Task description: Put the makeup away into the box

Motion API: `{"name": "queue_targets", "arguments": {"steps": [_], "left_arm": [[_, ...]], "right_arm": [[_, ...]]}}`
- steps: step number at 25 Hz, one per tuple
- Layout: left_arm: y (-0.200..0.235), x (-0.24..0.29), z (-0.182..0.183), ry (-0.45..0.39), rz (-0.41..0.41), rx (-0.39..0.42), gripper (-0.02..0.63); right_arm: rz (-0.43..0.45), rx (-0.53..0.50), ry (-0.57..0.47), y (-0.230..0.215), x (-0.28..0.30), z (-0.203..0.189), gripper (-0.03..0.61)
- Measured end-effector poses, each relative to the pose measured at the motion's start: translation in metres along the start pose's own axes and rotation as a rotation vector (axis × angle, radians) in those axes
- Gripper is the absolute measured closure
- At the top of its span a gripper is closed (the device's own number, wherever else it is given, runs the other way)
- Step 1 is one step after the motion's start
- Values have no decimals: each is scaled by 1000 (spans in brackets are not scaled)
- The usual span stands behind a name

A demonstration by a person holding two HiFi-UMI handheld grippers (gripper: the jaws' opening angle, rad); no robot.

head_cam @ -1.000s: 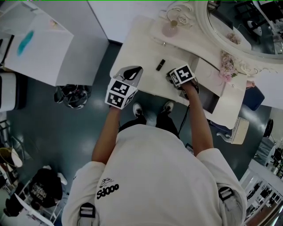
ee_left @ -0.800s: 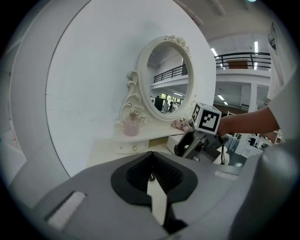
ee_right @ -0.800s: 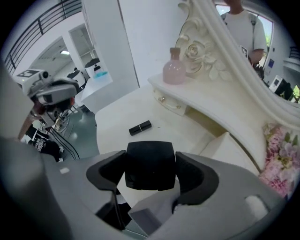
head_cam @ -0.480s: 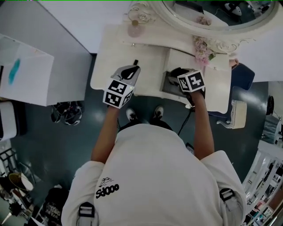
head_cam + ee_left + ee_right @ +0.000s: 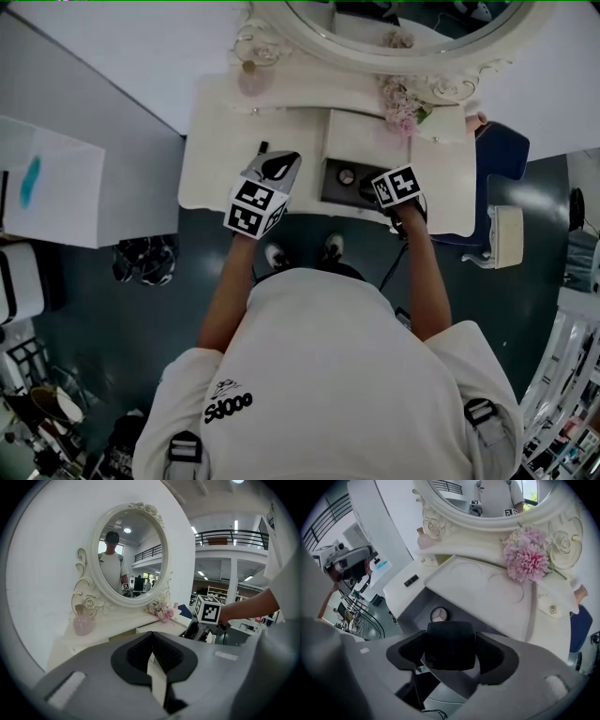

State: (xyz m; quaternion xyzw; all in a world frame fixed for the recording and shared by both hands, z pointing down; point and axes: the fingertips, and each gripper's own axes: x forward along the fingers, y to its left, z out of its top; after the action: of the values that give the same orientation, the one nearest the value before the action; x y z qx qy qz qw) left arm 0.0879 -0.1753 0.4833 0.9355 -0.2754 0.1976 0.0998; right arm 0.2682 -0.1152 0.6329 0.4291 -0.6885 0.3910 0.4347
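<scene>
A dark box compartment [image 5: 335,190] is sunk into the white vanity top [image 5: 211,155], its lid [image 5: 487,585] raised. A round compact [image 5: 346,175] [image 5: 439,615] lies inside. My right gripper [image 5: 369,188] [image 5: 450,660] hovers at the box's front right, shut on a black square compact [image 5: 450,645]. A black lipstick [image 5: 262,147] [image 5: 411,580] lies on the top left of the box. My left gripper [image 5: 278,163] [image 5: 152,657] is just in front of the lipstick, shut, with nothing between its jaws.
An oval mirror [image 5: 129,555] stands at the back of the vanity. A pink perfume bottle [image 5: 251,82] [image 5: 83,623] sits at back left, pink flowers [image 5: 401,117] [image 5: 529,559] at back right. A blue stool [image 5: 502,155] is right of the table, a grey cabinet [image 5: 56,178] left.
My right gripper has carried the black compact rightward to the open box. The round compact inside now shows. My left gripper has stayed near the lipstick.
</scene>
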Motion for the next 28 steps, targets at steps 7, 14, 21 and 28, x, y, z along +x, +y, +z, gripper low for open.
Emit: {"name": "queue_targets", "arguments": {"steps": [7, 14, 21, 28], "left_arm": [[6, -2, -3, 18, 68, -20, 595], [15, -10, -10, 26, 137, -54, 595], [14, -17, -16, 34, 164, -68, 594], [20, -29, -15, 20, 195, -67, 594]], "right_arm": [[-28, -33, 80, -18, 36, -12, 244], [-79, -110, 147, -26, 53, -18, 242], [-69, -153, 145, -23, 49, -19, 239], [-19, -234, 121, -6, 19, -4, 242]]}}
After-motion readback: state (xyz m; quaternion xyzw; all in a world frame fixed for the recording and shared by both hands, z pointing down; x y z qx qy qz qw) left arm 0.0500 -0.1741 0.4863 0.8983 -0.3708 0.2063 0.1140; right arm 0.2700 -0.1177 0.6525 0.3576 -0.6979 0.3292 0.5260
